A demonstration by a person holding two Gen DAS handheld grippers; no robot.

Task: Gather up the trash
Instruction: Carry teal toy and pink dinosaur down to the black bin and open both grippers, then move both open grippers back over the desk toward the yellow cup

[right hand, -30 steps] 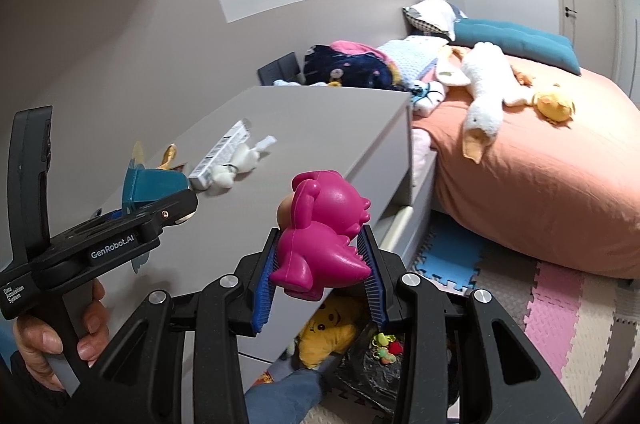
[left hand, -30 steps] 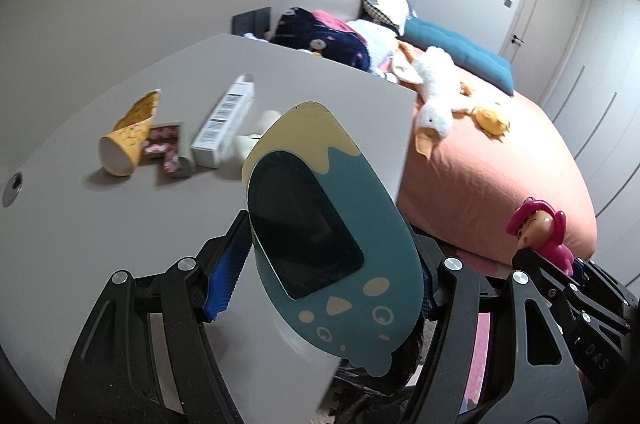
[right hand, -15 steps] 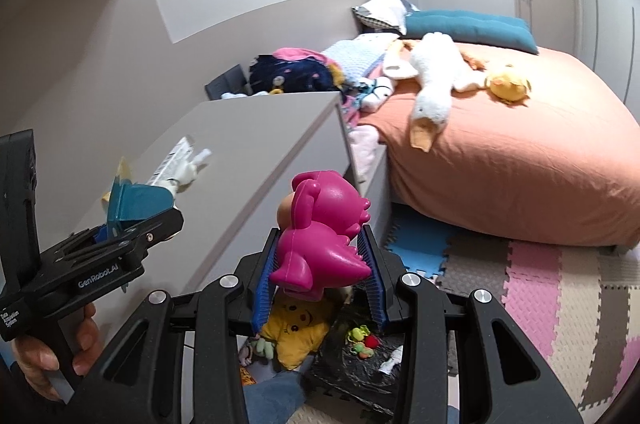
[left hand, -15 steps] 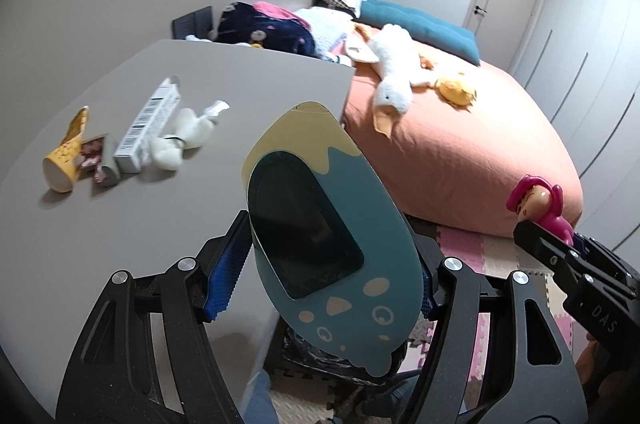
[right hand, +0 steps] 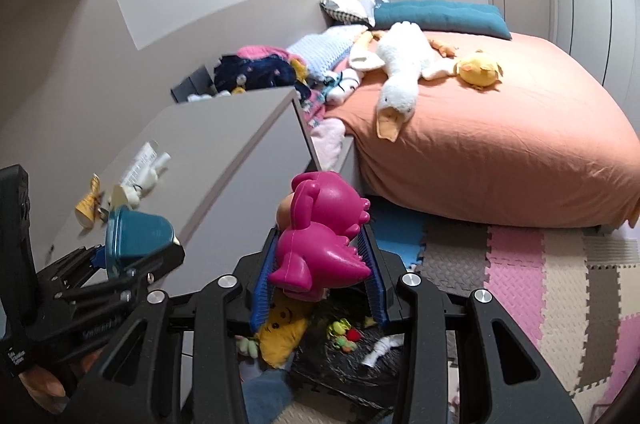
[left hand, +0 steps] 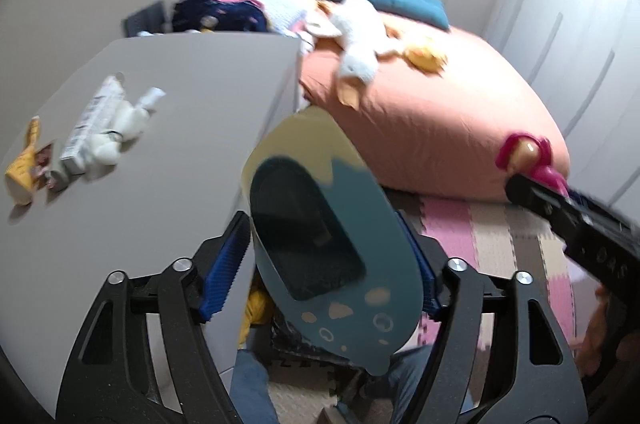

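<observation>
My left gripper (left hand: 320,264) is shut on a teal and cream egg-shaped toy with a dark screen (left hand: 320,236), held past the grey cabinet's front edge; it also shows in the right wrist view (right hand: 136,240). My right gripper (right hand: 320,272) is shut on a magenta toy figure (right hand: 320,232), held above a black trash bag (right hand: 352,356) on the floor with small items in it. The figure shows at the right of the left wrist view (left hand: 528,159). On the cabinet top (left hand: 192,127) lie a yellow paper cup (left hand: 24,163), a white box (left hand: 92,127) and a white plush (left hand: 120,127).
A bed with an orange cover (right hand: 500,127) carries a white goose plush (right hand: 404,63) and a yellow duck plush (right hand: 480,67). Foam mats (right hand: 540,284) cover the floor. A yellow plush (right hand: 280,332) lies beside the bag. The person's legs in jeans (left hand: 248,384) are below.
Both grippers have swung right, off the cabinet top and out over the floor, each still holding its toy. The cabinet items have slid to the left of the views.
</observation>
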